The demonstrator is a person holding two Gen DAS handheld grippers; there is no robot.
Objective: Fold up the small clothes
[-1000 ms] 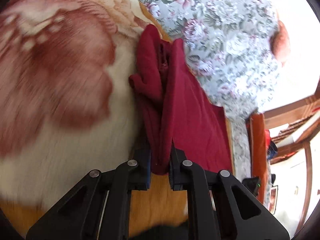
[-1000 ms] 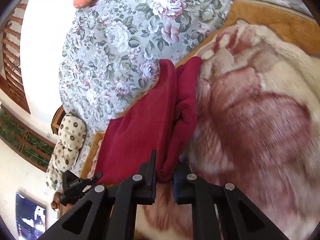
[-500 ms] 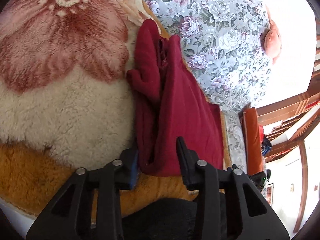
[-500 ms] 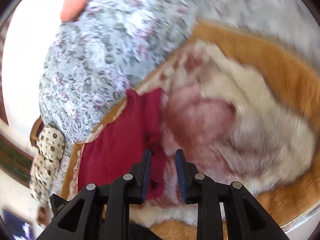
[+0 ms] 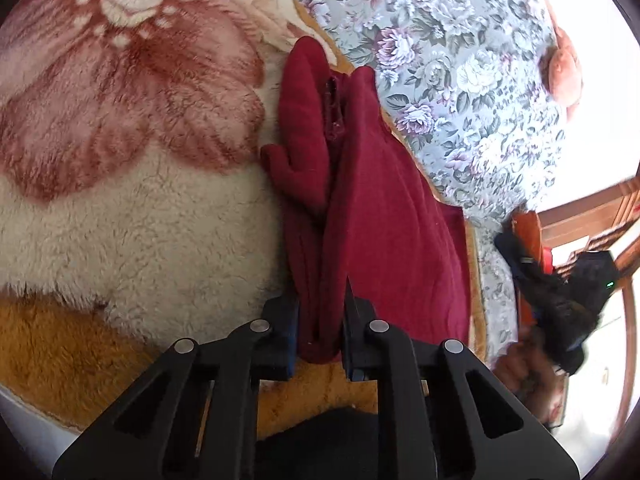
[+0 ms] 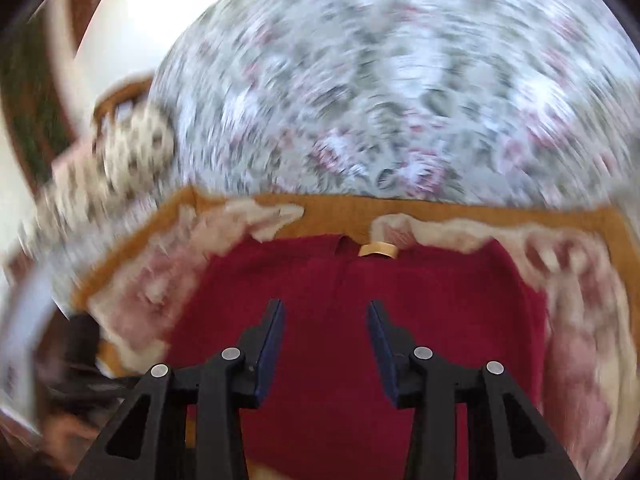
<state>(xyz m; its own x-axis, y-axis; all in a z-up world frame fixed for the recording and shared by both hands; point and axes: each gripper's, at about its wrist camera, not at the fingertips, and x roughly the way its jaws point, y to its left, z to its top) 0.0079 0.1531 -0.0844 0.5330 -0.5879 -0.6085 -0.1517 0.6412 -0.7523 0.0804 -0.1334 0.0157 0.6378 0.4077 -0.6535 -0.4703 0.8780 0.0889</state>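
A small dark red garment [image 5: 372,216] lies on a fleece blanket with a big pink flower [image 5: 120,128]. In the left wrist view my left gripper [image 5: 320,328] is shut on a bunched fold at the garment's near edge. The right gripper [image 5: 560,292] shows as a dark blur at the far right. In the blurred right wrist view the garment [image 6: 360,300] lies flat with a tan neck label [image 6: 378,249] at its far edge. My right gripper [image 6: 325,340] is open and empty above it.
A grey floral bedspread [image 5: 460,60] covers the bed beyond the blanket's orange border [image 6: 440,210]. A pink cushion [image 5: 560,68] lies at the far side. A spotted cream pillow [image 6: 132,148] is at the left. Wooden furniture [image 5: 592,216] stands past the bed.
My right gripper has let go of the garment, opened wide and swung round to face it from another side. My left gripper, briefly wider half a second ago, is closed on the fold again.
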